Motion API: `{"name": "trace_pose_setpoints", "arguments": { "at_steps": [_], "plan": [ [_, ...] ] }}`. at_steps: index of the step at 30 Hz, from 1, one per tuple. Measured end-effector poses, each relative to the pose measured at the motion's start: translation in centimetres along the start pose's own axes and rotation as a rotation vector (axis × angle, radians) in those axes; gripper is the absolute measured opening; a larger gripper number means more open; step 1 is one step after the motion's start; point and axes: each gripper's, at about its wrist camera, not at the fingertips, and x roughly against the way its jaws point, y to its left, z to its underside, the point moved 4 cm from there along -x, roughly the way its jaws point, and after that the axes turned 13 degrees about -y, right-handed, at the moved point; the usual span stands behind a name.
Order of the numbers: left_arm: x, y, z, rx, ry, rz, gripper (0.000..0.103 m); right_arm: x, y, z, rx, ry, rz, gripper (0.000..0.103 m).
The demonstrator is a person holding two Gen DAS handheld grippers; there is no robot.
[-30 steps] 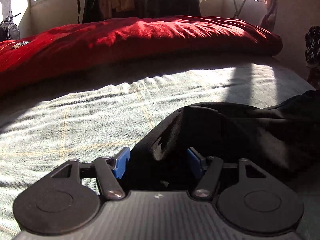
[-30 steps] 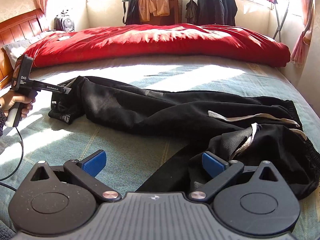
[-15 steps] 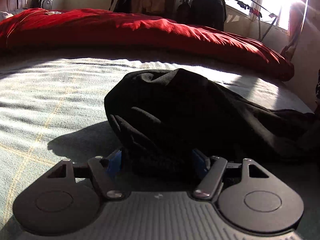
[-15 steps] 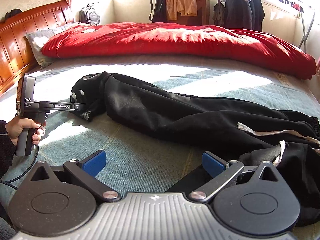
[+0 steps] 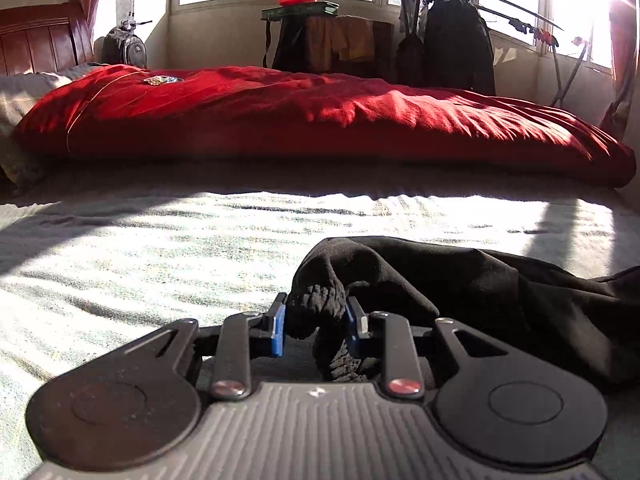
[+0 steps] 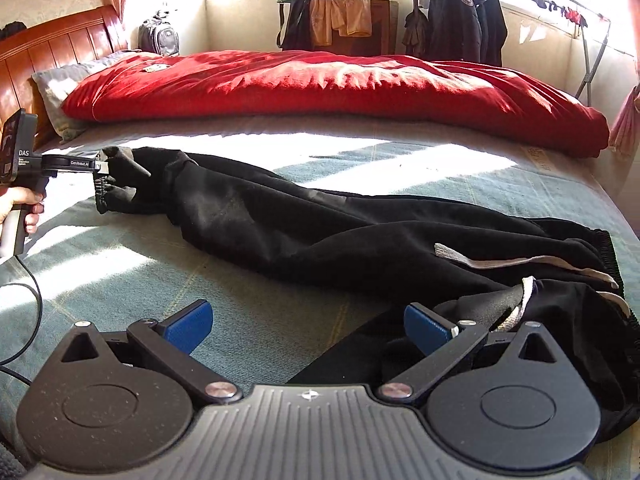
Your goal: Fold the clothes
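The left claw (image 5: 314, 328) has just been closing, and its blue pads now pinch the ribbed cuff (image 5: 316, 312) of a pair of black trousers (image 6: 360, 232); in the right wrist view the same claw (image 6: 102, 168), held in the person's hand (image 6: 20, 208), grips that cuff just above the bed near its headboard end, with the hem hanging below the fingers. The right claw (image 6: 308, 320) stands wide apart and grasps nothing; its right finger lies against the bunched waistband (image 6: 560, 300), where a pale drawstring (image 6: 520, 264) trails, while its left finger sits over bare bedsheet (image 6: 260, 320). The trousers lie stretched diagonally across the bed, cuff toward the wooden headboard (image 6: 60, 52), waist toward the foot end and the near edge, and the fabric between is twisted and rumpled rather than flat. Beyond them a red duvet (image 6: 340, 88) runs along the far side of the bed. The step in hand looks like securing both ends of the garment before straightening it: one end is caught, the other is not. The next move likely calls for the right claw to shift onto the waistband and clamp it, then for both hands to draw apart and level so the legs lie one over the other, flat enough for a first fold. The thick waistband may slip if only a thin layer is taken.
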Motion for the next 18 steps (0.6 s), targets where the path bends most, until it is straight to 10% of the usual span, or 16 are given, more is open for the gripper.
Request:
{"name": "trace_pose_setpoints", "arguments": {
  "at_steps": [18],
  "plan": [
    [2.4, 1.6, 1.0, 0.134, 0.079, 0.006, 0.068, -4.5, -2.4, -10.4, 0.338, -0.056, -0.129, 0.09]
  ]
}}
